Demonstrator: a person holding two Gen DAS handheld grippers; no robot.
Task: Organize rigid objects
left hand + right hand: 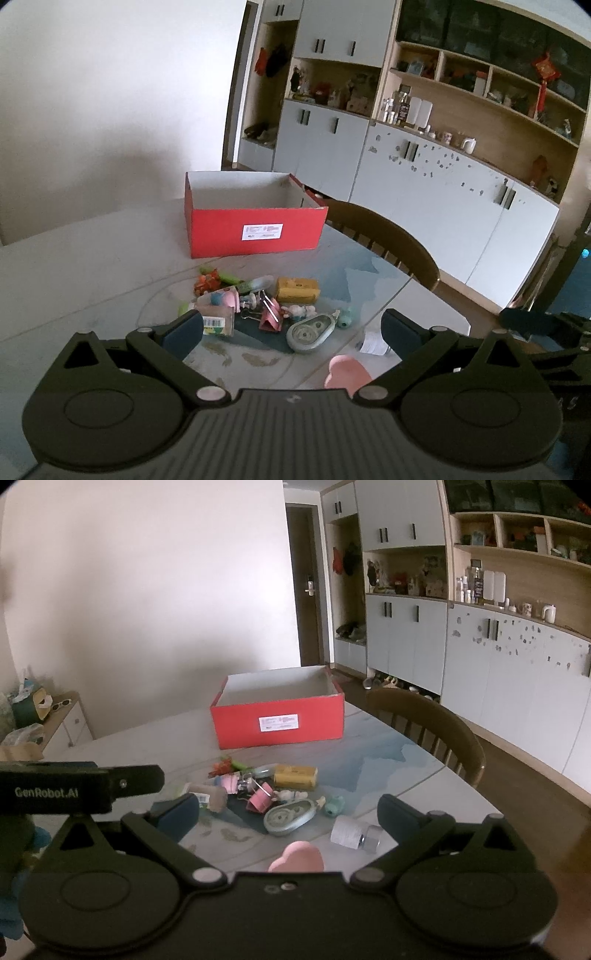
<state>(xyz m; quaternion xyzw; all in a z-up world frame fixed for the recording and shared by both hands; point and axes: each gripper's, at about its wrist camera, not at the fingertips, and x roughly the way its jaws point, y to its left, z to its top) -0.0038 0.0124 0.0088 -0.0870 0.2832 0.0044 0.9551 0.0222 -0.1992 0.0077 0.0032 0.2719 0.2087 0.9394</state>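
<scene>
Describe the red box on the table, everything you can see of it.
The red box is an open, lidless cardboard carton, red outside and white inside, with a small white printed label on the side facing the cameras. It stands upright and flat on the table, beyond the pile of small items and apart from it. The inside walls in view are bare; its floor is hidden. A wooden chair stands to its right. Neither hand-held gripper touches it.

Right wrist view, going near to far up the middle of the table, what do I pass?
pink heart-shaped piece → grey-green tape dispenser → pink binder clip → yellow block → red box
</scene>
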